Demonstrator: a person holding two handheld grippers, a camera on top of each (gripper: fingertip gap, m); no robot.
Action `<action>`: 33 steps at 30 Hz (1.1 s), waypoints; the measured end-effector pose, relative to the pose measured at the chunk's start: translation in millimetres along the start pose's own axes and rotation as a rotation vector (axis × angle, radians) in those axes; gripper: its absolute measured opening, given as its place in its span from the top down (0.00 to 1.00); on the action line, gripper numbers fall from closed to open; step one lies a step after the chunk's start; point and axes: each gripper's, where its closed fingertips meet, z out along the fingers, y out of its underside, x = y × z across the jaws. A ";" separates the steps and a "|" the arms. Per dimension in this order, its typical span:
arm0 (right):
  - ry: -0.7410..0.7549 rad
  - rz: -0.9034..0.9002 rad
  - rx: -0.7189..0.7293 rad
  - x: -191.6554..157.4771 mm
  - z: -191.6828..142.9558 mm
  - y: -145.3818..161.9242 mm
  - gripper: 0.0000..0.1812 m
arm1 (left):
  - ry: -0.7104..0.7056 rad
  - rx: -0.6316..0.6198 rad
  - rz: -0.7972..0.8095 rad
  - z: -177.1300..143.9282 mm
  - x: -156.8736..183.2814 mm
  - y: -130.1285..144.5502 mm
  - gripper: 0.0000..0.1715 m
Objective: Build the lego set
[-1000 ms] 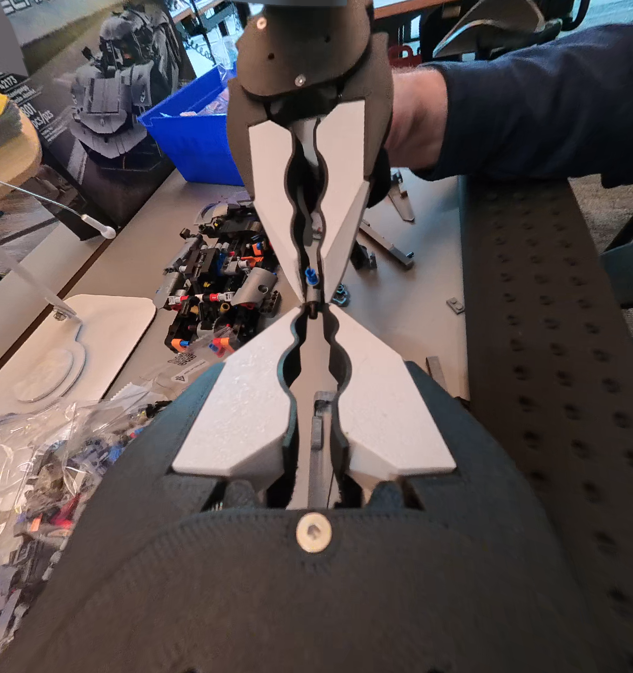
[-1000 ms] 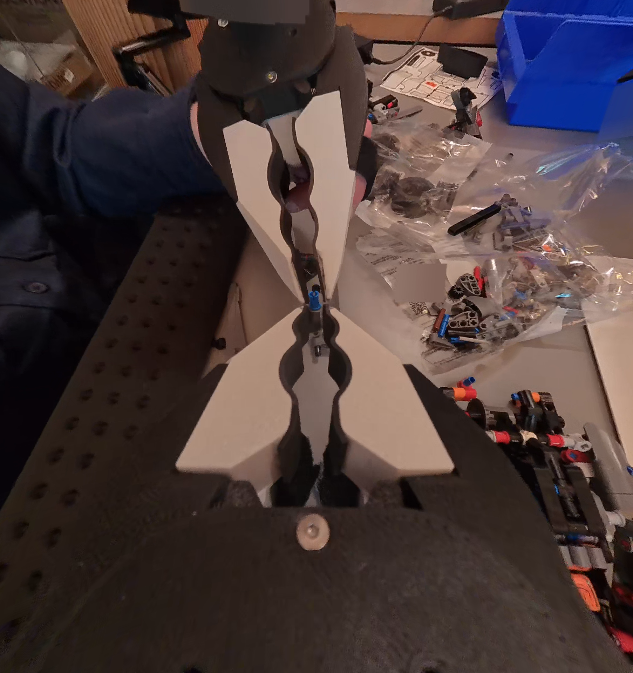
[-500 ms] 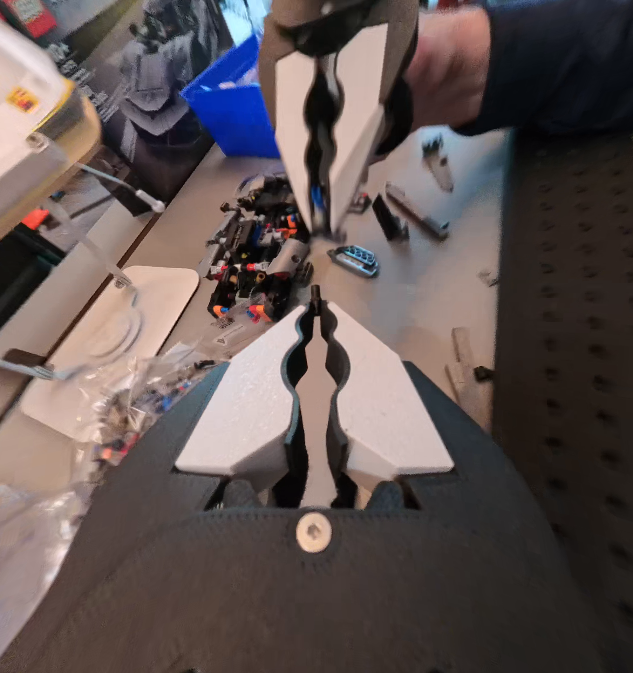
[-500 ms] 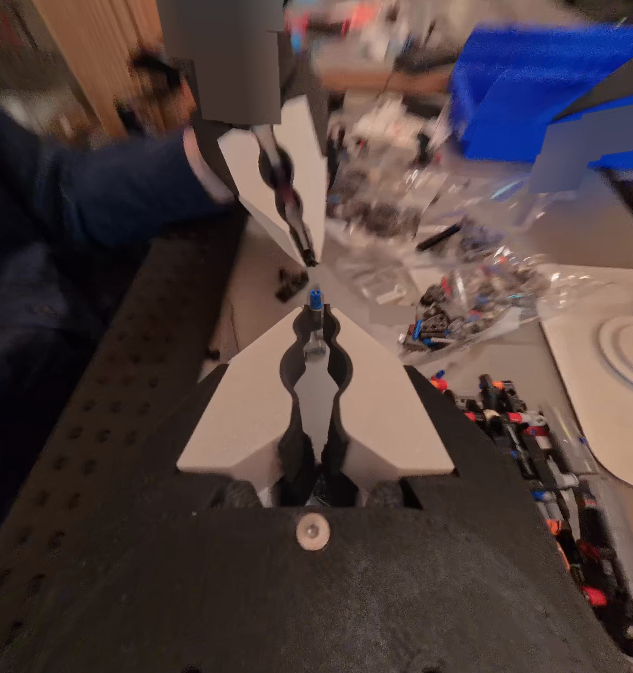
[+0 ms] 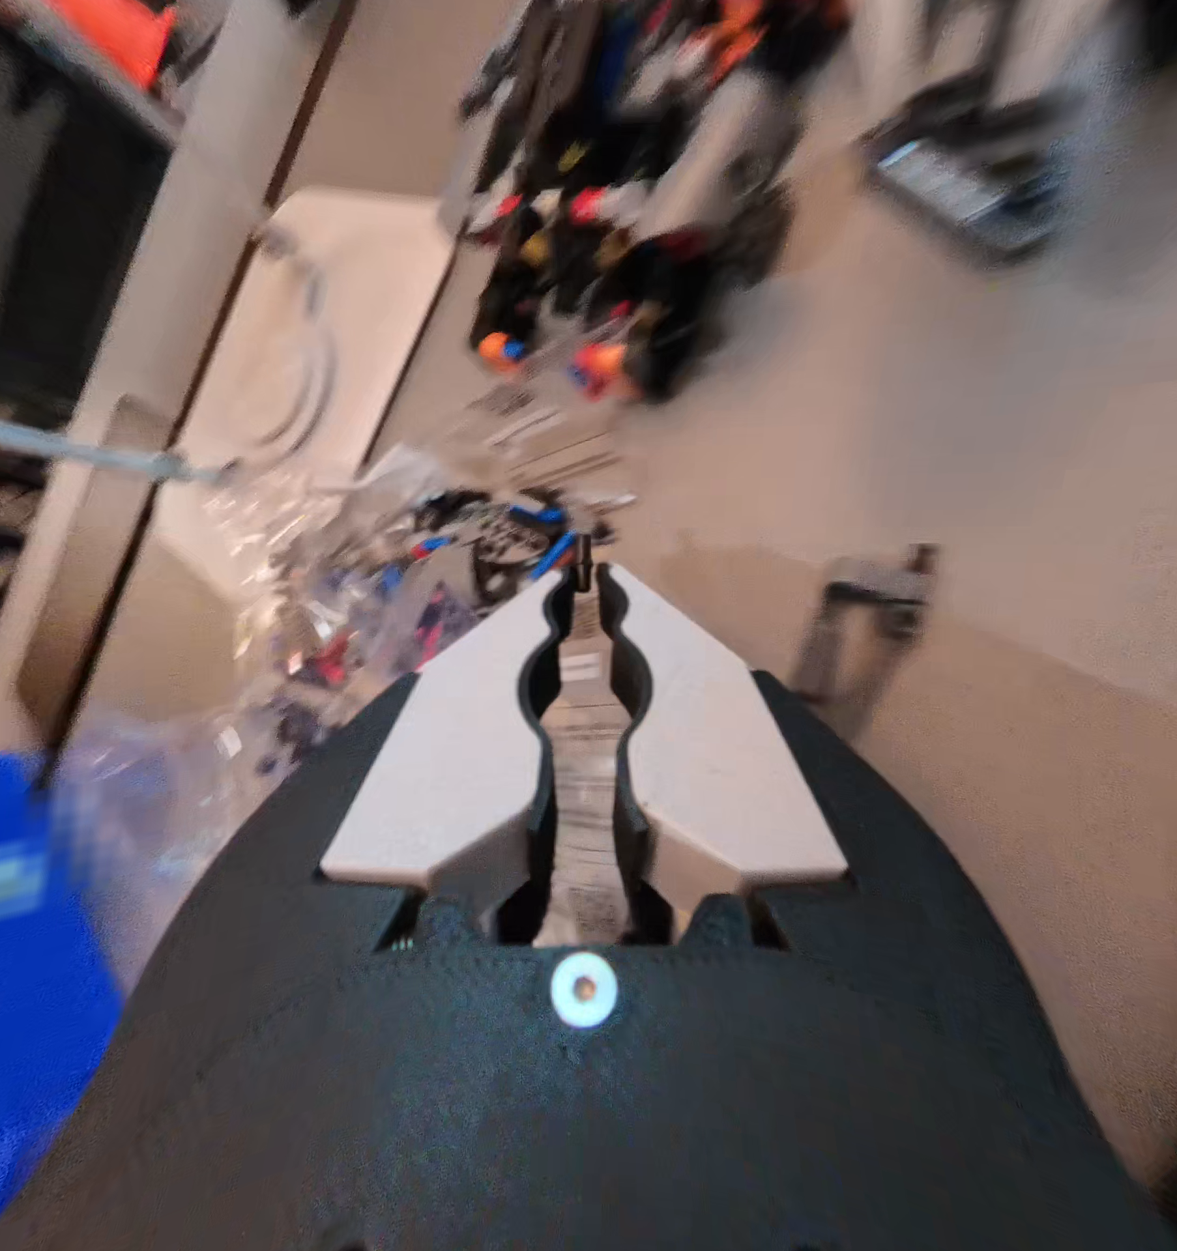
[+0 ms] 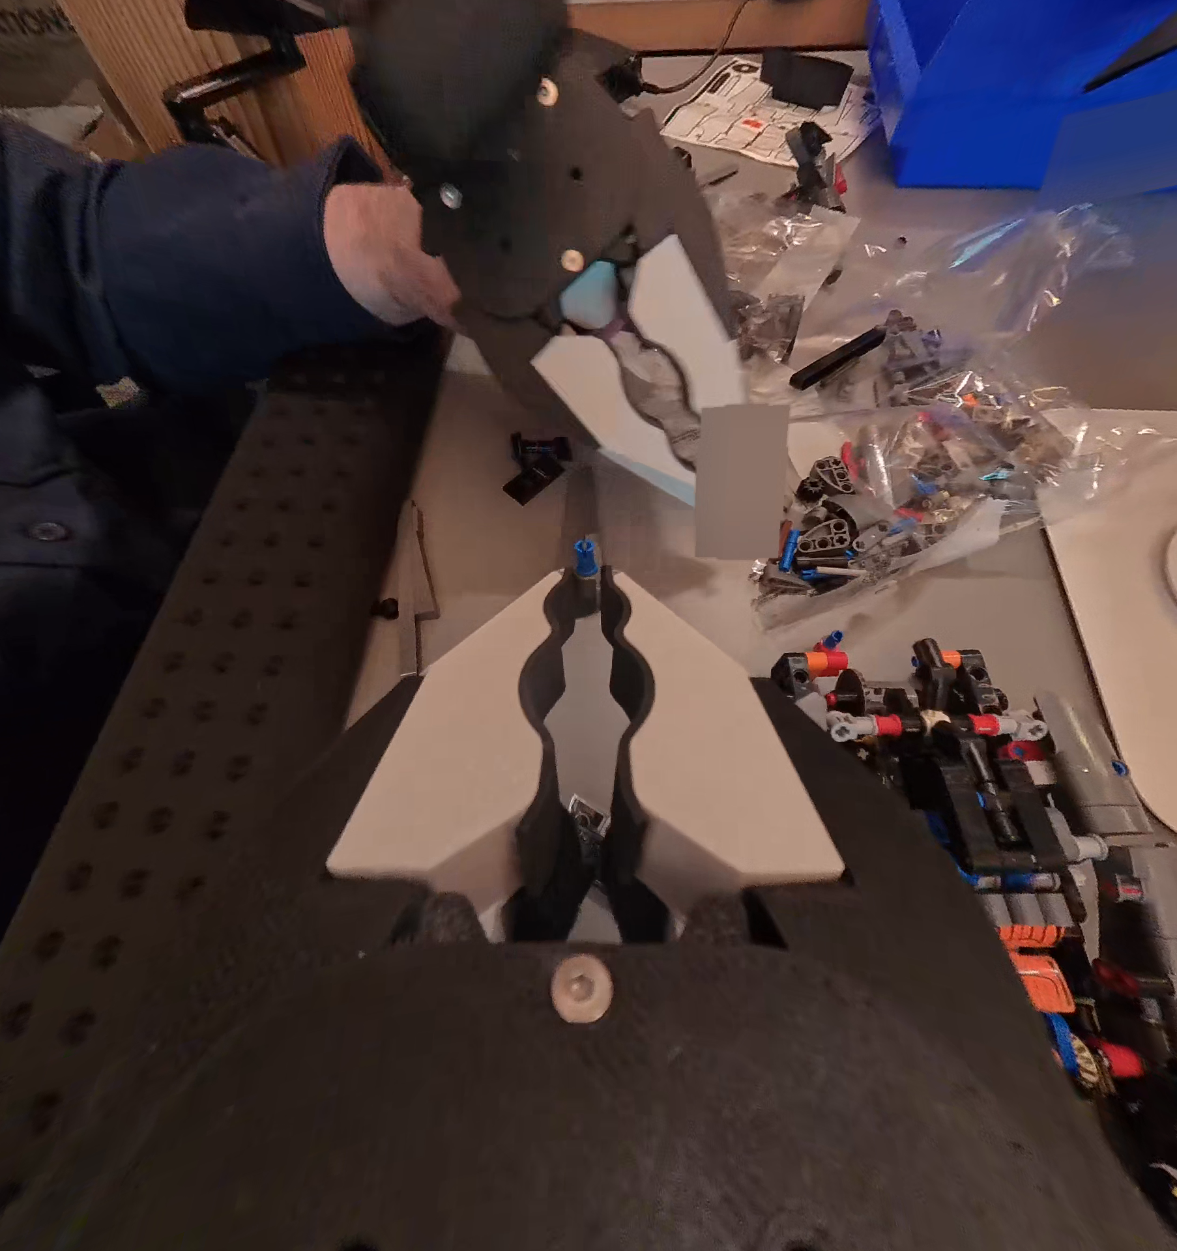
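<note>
The right gripper [image 6: 584,575] pinches a small blue pin [image 6: 584,554] at its very tips, jaws drawn narrow, the pin's upper end standing proud of the fingers. Just to its right on the grey table [image 6: 504,541] lies the half-built model [image 6: 944,765], a dense black frame studded with red, orange and blue connectors. Beyond the tips sit two loose black pieces [image 6: 535,460]; farther right, a clear bag of parts [image 6: 911,501]. The left gripper [image 5: 582,575], held in a hand [image 6: 382,264] with a dark sleeve, likewise closes tight on a tiny black pin [image 5: 580,556]; its own view is heavily motion-blurred, showing it tilted toward the bag. A blue bin [image 6: 1046,88] and an instruction sheet [image 6: 748,115] stand at the far edge.

Both pins look light, rigid and smooth, liable to twist or pop out of a tip grip; holding them across the middle collar, leaving one end free for insertion, seems soundest. The model appears stiff but may shed parts if pressed unsupported.
</note>
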 end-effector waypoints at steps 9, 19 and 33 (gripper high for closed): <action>0.004 0.009 0.027 -0.9 -3.3 -6.2 0.97 | -0.108 0.050 -0.089 -12.4 -26.0 1.0 0.79; -0.069 0.229 0.180 11.2 2.3 -19.6 0.97 | 0.159 0.449 -0.041 -48.2 28.6 -73.3 0.80; -0.068 0.308 0.197 13.5 11.4 -23.9 0.96 | 0.077 0.421 -0.008 -41.3 29.9 -82.0 0.87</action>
